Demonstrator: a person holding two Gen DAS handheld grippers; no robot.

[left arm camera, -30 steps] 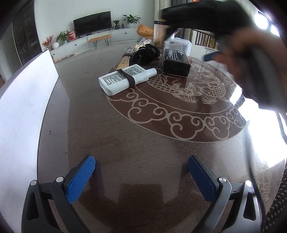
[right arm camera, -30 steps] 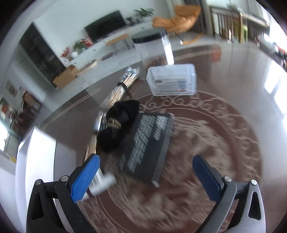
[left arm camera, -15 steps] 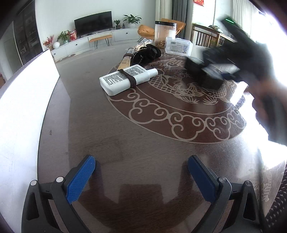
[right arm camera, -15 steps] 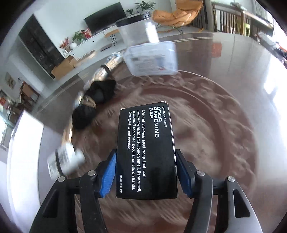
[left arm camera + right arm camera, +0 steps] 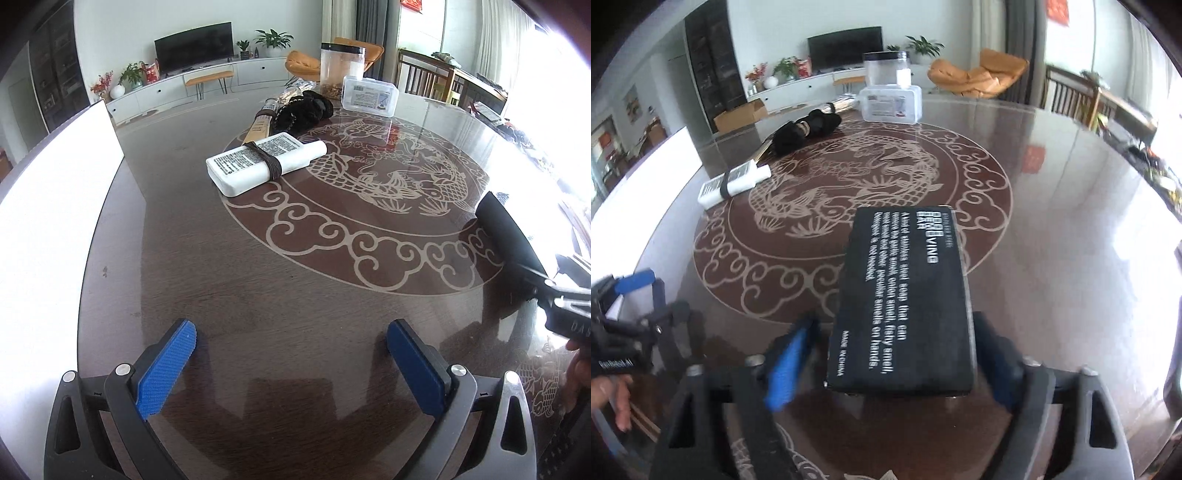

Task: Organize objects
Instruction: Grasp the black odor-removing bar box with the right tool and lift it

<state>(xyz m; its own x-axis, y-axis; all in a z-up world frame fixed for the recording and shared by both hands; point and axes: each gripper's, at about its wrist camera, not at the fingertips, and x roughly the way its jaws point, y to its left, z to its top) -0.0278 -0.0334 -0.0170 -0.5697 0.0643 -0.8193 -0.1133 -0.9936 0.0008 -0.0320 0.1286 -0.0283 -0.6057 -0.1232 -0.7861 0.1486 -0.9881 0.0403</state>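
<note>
A black box with white print [image 5: 905, 302] lies between the fingers of my right gripper [image 5: 894, 362], low over the near part of the table. The blue pads [image 5: 786, 365] are blurred and stand slightly apart from the box sides. The box also shows at the right edge of the left wrist view [image 5: 506, 236]. My left gripper [image 5: 291, 365] is open and empty over the near table. A white bottle with a dark band [image 5: 264, 162] lies mid-table.
A black fabric bundle [image 5: 304, 110], a bundle of sticks [image 5: 262, 122], a clear plastic box [image 5: 369, 96] and a clear jar [image 5: 341, 70] sit at the far side of the round table [image 5: 258, 266]. A white board [image 5: 48, 206] stands at the left.
My right gripper closed on the black box, lifted it and carried it toward the near right of the table. Its fingers now appear to be spreading. The left gripper has not moved.
</note>
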